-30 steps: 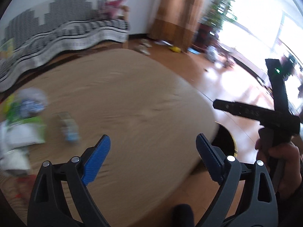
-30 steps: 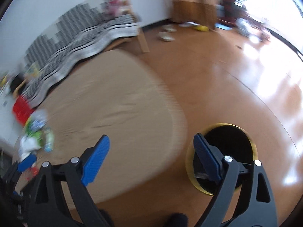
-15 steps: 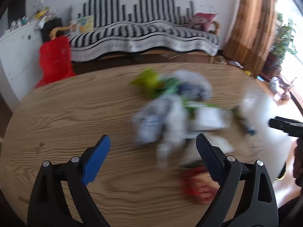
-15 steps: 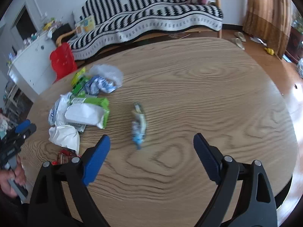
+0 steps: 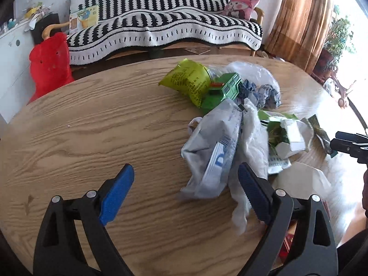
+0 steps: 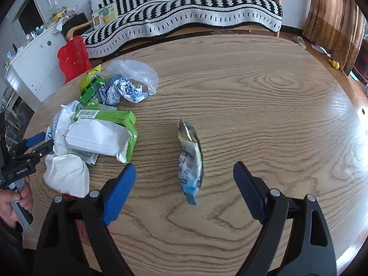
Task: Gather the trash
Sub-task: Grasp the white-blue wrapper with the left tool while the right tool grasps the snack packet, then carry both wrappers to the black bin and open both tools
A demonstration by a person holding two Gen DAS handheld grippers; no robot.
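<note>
On the round wooden table (image 6: 264, 96) a blue and silver snack wrapper (image 6: 191, 158) lies alone. My right gripper (image 6: 184, 177) hovers over it, jaws closing, one pad on each side and neither touching it. To its left is a trash pile: a torn green carton (image 6: 103, 133), a white tissue (image 6: 66, 174), crumpled blue paper (image 6: 119, 89) and a clear bag (image 6: 135, 71). My left gripper (image 5: 184, 177) stands open above the table, its right finger beside a grey-white plastic bag (image 5: 214, 151). A yellow-green snack bag (image 5: 186, 80) lies beyond.
A black and white striped sofa (image 5: 172, 23) stands behind the table, with a red plastic chair (image 5: 50, 62) and a white cabinet (image 6: 34, 64) at the left. Brown curtains (image 5: 303, 18) hang at the right. A hand (image 6: 13, 204) holds the left gripper (image 6: 30, 147).
Both views have swung left from the floor and the table's edge to the trash on the table. The right jaws stand a little narrower than before. Nothing has been picked up.
</note>
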